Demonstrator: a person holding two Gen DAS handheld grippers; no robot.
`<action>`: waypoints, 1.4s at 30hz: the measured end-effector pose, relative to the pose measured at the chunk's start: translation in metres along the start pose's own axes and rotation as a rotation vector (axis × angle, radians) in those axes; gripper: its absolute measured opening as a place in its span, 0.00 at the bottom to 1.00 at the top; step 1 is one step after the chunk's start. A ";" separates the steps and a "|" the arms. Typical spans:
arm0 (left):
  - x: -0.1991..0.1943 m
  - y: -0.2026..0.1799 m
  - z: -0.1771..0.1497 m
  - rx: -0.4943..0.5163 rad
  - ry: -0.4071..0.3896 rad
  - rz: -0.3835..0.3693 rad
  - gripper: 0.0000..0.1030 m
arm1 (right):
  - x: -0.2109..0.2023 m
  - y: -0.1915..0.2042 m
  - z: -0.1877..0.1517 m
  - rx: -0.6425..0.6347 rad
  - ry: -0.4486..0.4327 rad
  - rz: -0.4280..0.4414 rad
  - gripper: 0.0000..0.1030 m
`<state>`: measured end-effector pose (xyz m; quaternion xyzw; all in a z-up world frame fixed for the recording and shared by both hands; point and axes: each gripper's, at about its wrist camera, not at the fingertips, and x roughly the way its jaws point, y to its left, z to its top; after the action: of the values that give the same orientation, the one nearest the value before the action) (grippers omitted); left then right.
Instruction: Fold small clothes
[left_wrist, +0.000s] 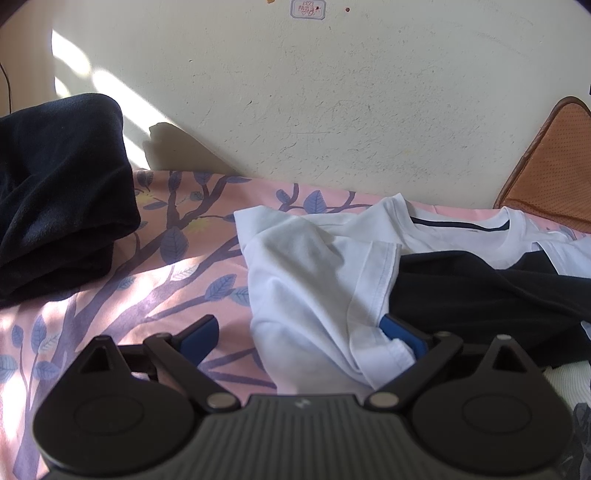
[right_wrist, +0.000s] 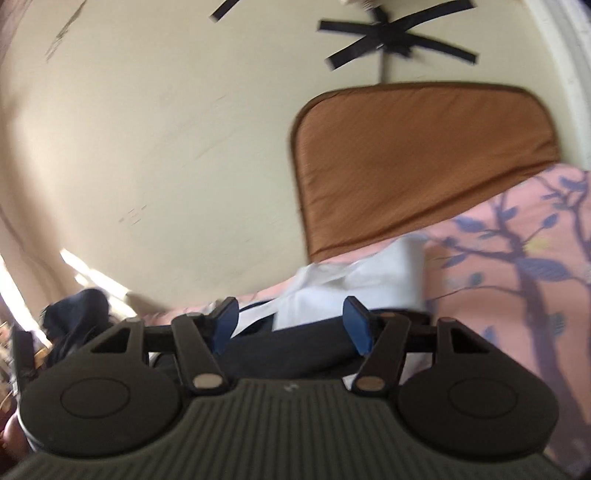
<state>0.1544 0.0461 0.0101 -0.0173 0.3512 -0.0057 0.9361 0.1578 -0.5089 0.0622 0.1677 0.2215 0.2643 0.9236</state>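
White shirt: cotton tee with a dark-lined collar, lying crumpled on the pink leaf-print sheet; its near hem is cut off behind the gripper body.
Dark garment: laid over the shirt's right part, hiding what lies beneath; its right end runs out of frame.
Left gripper: jaws spread wide, one blue pad on the sheet left of the shirt, the other tucked at the shirt's folded edge against the dark garment.
Right gripper: jaws spread, above the dark cloth; view blurred, contact unclear.
Black bundle: well left of the shirt, partly cropped.
Brown cushion: against the wall, beyond the shirt.
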 end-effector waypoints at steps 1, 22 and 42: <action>0.000 0.000 0.000 0.001 0.000 0.001 0.94 | 0.006 0.003 -0.002 -0.017 0.050 0.042 0.65; 0.001 0.000 0.000 0.002 0.004 0.005 0.95 | 0.017 -0.016 -0.014 0.071 0.095 -0.247 0.57; 0.006 -0.004 0.002 0.012 0.029 0.047 1.00 | -0.030 0.020 -0.026 0.081 0.142 -0.077 0.70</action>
<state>0.1602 0.0423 0.0080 -0.0034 0.3648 0.0142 0.9310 0.1139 -0.5050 0.0583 0.1769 0.3032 0.2307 0.9075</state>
